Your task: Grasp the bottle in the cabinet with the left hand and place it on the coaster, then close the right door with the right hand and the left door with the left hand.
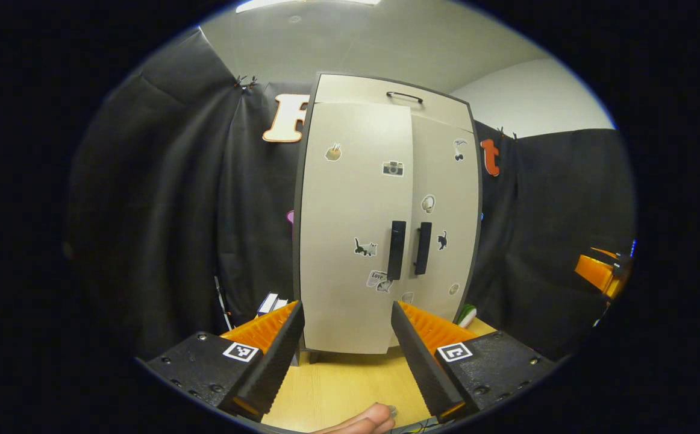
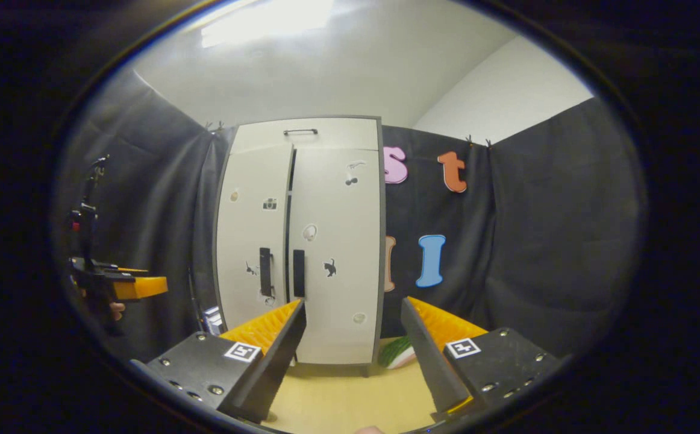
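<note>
Black cloth hangs on all sides of the booth, and a pale wooden surface carries a tall light-grey cabinet standing toward its far edge. In the left gripper view, the cabinet's left door and right door both look almost flush, each with a dark vertical handle beside the middle seam and small stickers scattered over the panels. In the right gripper view a narrow dark gap shows along the seam near the top of the left door. The bottle cannot be seen, so I cannot tell where it is.

The left gripper faces the cabinet front, its fingers spread apart with nothing between them. The right gripper does likewise, fingers wide apart and empty. A green-and-white object lies on the surface at the cabinet's right foot.
</note>
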`<state>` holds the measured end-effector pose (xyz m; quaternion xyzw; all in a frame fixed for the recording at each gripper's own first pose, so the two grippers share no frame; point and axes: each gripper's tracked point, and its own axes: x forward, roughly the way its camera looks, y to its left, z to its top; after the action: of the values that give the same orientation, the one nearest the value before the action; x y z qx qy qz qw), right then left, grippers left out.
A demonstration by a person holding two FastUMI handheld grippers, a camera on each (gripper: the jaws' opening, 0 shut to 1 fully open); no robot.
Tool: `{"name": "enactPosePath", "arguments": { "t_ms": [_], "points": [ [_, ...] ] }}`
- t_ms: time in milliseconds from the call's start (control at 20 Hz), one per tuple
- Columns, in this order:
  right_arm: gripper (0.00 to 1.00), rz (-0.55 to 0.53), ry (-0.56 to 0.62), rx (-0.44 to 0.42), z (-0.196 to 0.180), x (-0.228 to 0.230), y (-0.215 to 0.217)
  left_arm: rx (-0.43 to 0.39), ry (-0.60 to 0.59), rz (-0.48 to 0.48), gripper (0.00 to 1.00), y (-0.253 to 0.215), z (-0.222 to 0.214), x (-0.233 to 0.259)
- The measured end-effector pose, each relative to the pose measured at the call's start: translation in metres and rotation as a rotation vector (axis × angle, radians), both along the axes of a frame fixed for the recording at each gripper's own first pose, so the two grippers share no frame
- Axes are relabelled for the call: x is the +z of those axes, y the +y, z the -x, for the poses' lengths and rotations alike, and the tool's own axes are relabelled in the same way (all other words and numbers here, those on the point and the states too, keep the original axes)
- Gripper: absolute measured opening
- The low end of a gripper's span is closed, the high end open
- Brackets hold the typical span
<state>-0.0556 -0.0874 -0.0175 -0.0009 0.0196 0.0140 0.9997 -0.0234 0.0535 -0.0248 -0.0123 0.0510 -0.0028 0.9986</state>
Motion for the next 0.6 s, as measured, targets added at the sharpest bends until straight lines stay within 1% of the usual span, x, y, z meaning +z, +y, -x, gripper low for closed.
{"name": "enactPosePath", "arguments": {
  "t_ms": [50,100,150,200,350,400,450,500,550,600],
  "points": [
    [0.96,0.003,0.000,0.004,0.001,0.001,0.003,-0.006,0.000,-0.002,0.89,-0.001,0.000,0.000],
    [0.96,0.006,0.002,0.008,0.002,0.001,0.005,-0.014,-0.008,-0.001,0.92,-0.003,0.000,0.000],
    [0.93,0.011,0.006,0.009,0.003,0.001,0.007,-0.024,-0.008,0.002,0.89,-0.004,0.001,-0.002],
    [0.96,0.014,0.009,0.009,0.006,0.001,0.008,-0.036,-0.012,0.006,0.93,-0.007,0.002,-0.003],
    [0.96,0.003,0.020,0.008,0.009,0.004,0.010,-0.077,-0.035,0.022,0.93,-0.014,0.005,0.002],
    [0.93,0.002,0.018,0.010,0.010,0.008,0.011,-0.092,-0.048,0.029,0.93,-0.017,0.006,0.007],
    [0.96,0.006,0.014,0.008,0.011,0.012,0.009,-0.099,-0.059,0.031,0.92,-0.017,0.007,0.012],
    [0.96,0.010,0.009,0.007,0.010,0.014,0.009,-0.101,-0.075,0.028,0.89,-0.016,0.007,0.018],
    [0.96,0.009,0.004,0.007,0.009,0.017,0.010,-0.096,-0.084,0.021,0.89,-0.014,0.008,0.022],
    [0.96,0.002,0.002,0.013,0.010,0.017,0.013,-0.094,-0.090,0.015,0.92,-0.015,0.009,0.025]
  ]
}}
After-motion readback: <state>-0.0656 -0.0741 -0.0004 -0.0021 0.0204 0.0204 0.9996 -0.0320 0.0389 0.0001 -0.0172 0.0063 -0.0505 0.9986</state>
